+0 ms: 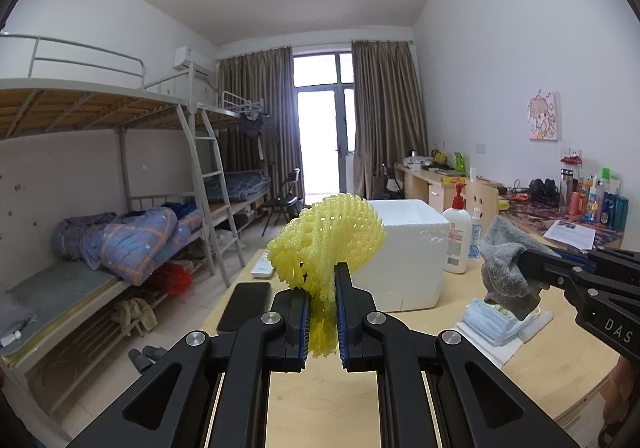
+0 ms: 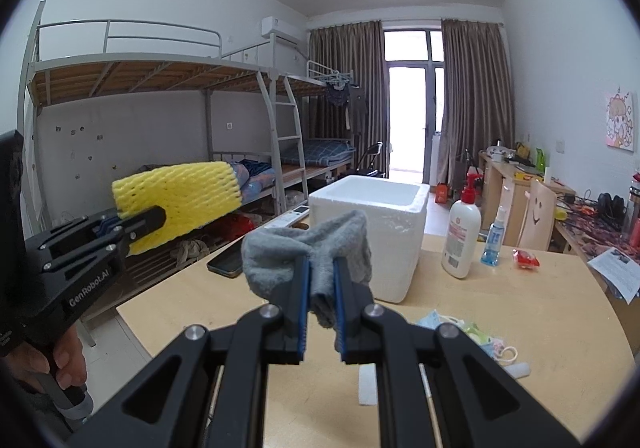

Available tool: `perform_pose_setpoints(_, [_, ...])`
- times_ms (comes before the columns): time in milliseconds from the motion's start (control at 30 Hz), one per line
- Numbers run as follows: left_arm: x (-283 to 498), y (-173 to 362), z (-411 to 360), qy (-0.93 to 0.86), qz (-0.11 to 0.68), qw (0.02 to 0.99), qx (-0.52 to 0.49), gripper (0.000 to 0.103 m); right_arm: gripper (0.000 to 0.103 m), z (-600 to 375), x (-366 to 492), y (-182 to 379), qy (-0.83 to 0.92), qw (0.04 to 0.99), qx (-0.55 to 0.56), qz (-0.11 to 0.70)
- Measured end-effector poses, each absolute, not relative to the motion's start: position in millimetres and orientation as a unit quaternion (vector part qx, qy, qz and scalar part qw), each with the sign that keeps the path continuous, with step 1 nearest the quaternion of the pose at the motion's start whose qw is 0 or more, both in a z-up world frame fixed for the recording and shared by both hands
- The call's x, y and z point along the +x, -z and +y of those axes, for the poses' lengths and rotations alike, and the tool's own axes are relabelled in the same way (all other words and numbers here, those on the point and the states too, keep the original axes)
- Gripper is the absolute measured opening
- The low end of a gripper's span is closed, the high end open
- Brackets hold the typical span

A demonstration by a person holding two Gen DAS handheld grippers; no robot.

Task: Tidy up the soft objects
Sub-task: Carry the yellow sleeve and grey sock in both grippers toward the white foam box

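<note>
Yellow foam net fills the centre of the left wrist view, clamped in the left gripper, its lower end hidden between the pads. At mid-right, the right gripper pinches a grey sock and runs off the right edge. Both hang before the white foam box on the wooden table; face masks lie partly hidden under the sock.

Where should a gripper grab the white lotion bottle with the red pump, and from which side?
Probably the bottle's wide body, from the bare table side nearest the camera. It stands upright, and its flat front and back suit two pads. The pump is thin and springy, the foam box crowds its left, and the small blue bottle stands close on its right.
</note>
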State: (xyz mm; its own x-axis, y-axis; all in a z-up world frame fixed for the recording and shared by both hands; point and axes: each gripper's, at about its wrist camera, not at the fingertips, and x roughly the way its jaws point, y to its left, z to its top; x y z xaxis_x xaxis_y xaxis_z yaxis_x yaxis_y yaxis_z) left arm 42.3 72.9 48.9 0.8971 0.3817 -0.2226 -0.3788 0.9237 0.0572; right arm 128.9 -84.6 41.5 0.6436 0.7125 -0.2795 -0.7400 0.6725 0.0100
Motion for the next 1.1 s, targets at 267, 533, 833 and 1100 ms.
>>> perform_pose_setpoints(267, [69.5,-59.9,79.6,-0.172,0.116,0.978,0.014,0.012,0.014,-81.7,146.5,-54.3,-0.394,0.908,-0.052,0.132])
perform_pose_setpoints(533, [93.7,-72.7,87.5,-0.162,0.12,0.979,0.004,0.012,0.014,-73.7,167.9,-71.8,-0.39,0.909,-0.065,0.132])
perform_pose_setpoints(833, [118.4,-82.1,98.5,-0.155,0.13,0.979,0.002,0.012,0.014,-70.7,193.2,-86.9,-0.384,0.912,-0.058,0.134])
perform_pose_setpoints(1100, [143.9,-94.1,107.0,-0.151,0.132,0.98,0.004,0.012,0.014,-57.8,215.0,-101.5,-0.373,0.916,-0.068,0.13])
